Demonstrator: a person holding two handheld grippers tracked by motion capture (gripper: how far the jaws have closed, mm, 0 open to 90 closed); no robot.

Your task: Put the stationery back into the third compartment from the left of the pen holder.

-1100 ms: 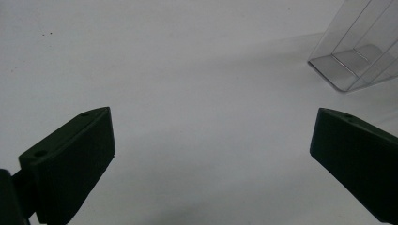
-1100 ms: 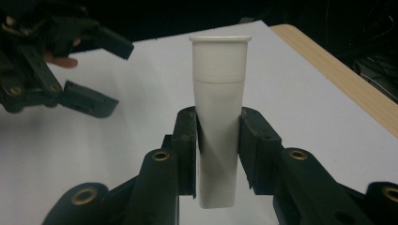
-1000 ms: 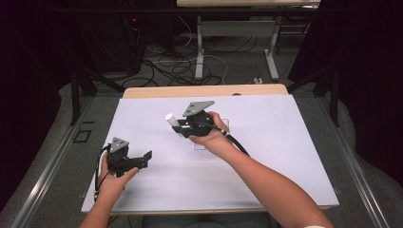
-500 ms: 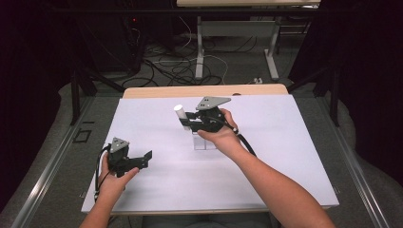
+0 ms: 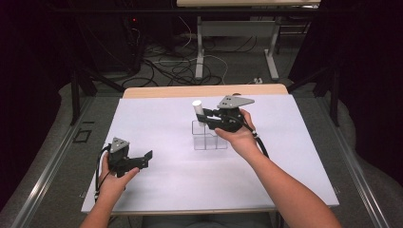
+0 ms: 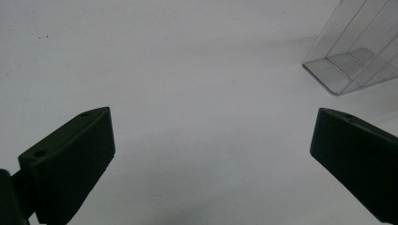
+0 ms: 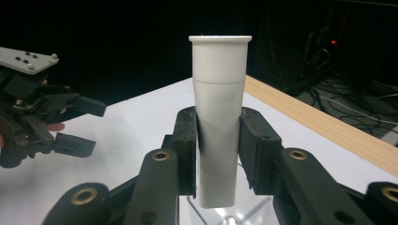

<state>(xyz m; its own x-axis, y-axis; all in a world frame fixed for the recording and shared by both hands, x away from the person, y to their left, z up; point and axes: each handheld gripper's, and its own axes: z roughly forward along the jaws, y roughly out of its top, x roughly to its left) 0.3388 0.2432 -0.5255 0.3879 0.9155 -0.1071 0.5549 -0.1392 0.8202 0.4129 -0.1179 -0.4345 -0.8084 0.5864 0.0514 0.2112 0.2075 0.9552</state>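
Tabletop (image 5: 157,118), white and wide, carried everything, with a strip of bare wood along its far edge. Near its middle stood the clear holder (image 5: 209,137), a see-through box of compartments whose walls were hard to make out from above; how many compartments it had could not be told. In the left gripper view one corner of it (image 6: 349,56) showed at upper right, cut off by the frame edge.

Right of the holder and just above it, the right gripper (image 5: 205,117) was clamped on the white tube (image 5: 197,108). The tube stood upright with its flared cap on top, directly over the holder's far-left part. In the right gripper view the tube (image 7: 219,117) sat squeezed between the two pads, its lower end level with the holder's rim; whether it touched the plastic could not be told.

Well apart from the holder, toward the table's near-left corner, the left gripper (image 5: 145,159) was held low in the person's hand, jaws spread wide with nothing between them, pointing toward the holder.
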